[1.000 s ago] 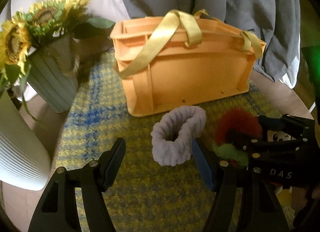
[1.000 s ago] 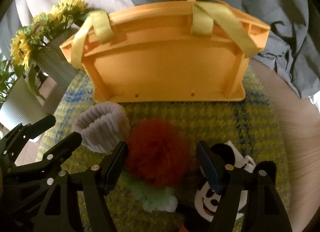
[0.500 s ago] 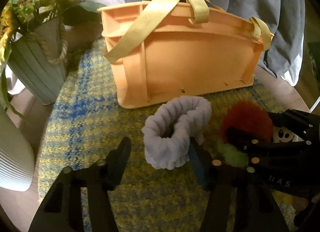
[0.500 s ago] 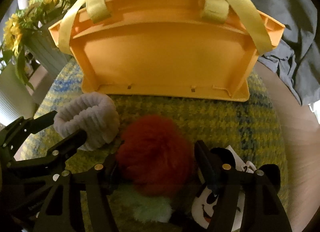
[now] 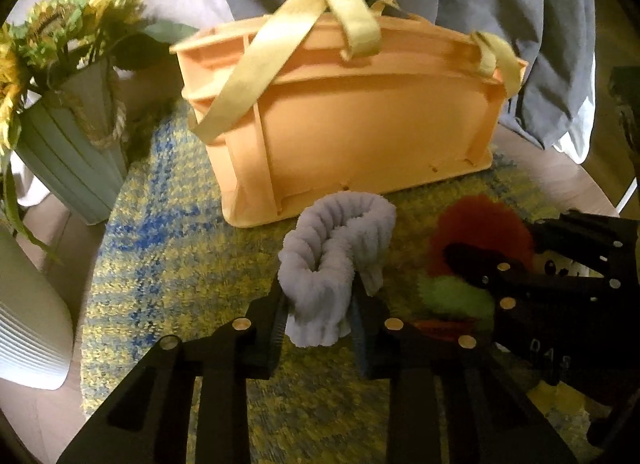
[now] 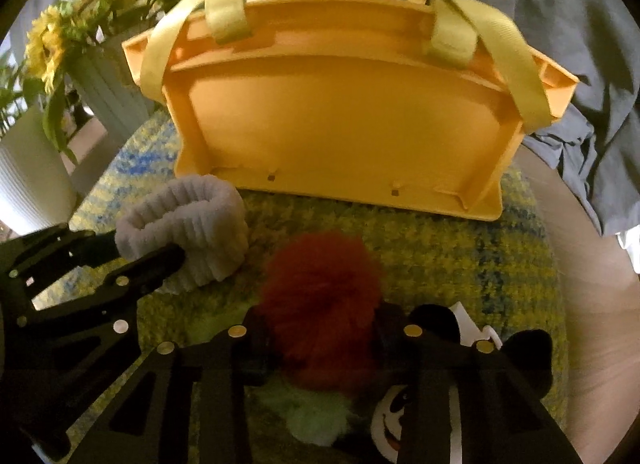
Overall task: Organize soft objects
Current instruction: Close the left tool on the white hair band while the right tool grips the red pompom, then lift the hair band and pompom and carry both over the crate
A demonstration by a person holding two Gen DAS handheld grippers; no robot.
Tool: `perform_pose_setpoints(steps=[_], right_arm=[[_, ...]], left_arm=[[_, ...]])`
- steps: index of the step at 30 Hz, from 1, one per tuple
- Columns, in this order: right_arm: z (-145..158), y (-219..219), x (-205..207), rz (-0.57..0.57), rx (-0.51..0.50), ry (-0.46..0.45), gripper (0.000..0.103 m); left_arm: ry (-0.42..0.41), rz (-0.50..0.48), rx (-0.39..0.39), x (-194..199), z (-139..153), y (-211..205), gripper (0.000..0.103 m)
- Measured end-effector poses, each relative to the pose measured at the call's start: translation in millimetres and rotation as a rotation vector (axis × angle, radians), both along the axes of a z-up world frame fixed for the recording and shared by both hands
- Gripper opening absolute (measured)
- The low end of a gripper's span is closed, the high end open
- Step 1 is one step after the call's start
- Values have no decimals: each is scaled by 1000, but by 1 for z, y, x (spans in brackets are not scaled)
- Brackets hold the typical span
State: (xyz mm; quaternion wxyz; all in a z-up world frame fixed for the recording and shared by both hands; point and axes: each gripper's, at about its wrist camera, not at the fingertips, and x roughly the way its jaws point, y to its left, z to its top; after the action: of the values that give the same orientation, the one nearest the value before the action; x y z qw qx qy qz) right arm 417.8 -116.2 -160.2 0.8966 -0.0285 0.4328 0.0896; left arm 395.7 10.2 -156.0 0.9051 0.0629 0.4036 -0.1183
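A lilac fluffy band [image 5: 336, 252] lies on the yellow-blue mat [image 5: 160, 264] in front of the orange basket [image 5: 360, 123] with yellow straps. My left gripper [image 5: 318, 324] is shut on the band's near end; the right wrist view shows the same grip on the band [image 6: 188, 219]. A red pom-pom [image 6: 320, 280] sits between the fingers of my right gripper [image 6: 320, 332]. Its jaws are closing, and both pads press into the fluff. Green fluff [image 6: 316, 412] and a panda plush [image 6: 392, 420] lie just below the pom-pom, partly hidden by the fingers.
The basket [image 6: 340, 123] stands upright at the back of the mat [image 6: 460, 256]. A vase of sunflowers [image 5: 72, 151] and a white ribbed pot [image 5: 28, 328] stand at the left. Grey cloth [image 5: 500, 3] hangs behind. Bare wooden table [image 6: 580, 264] shows at the right.
Both grippers closed in: the left from wide open onto the lilac band, the right onto the red pom-pom. Both moved slightly forward toward the basket.
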Motion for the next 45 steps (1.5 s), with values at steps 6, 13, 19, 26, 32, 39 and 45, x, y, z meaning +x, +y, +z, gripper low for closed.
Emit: perform_pose_setpoints(steps=[6,13,19,26,32,39,45], right_arm=[[14,-11,-10,-17,46,-50,36],[31,-14,-18,-33,62,-101,36],[49,-14,-27,-32,73,-156,36],[68,-15,-39,-33,92,-213,36],[85,-15,-49,-40,106,-259,36],[107,-14,-57,-45,110,-330,36],[126,-12,-59,-51,122,-395,36]], left_arm=[[-47,0,-13,-8,19,0,28],[-103,8,-28,-18,42,0,28],[-143,18,-44,-26,58,1,28],[-208,26,-52,-38,80,3,28],[-252,30,-71,-47,95,7,28],[-316,34,-85,-54,116,10,28],[-371,36,-94,-56,132,12,28]])
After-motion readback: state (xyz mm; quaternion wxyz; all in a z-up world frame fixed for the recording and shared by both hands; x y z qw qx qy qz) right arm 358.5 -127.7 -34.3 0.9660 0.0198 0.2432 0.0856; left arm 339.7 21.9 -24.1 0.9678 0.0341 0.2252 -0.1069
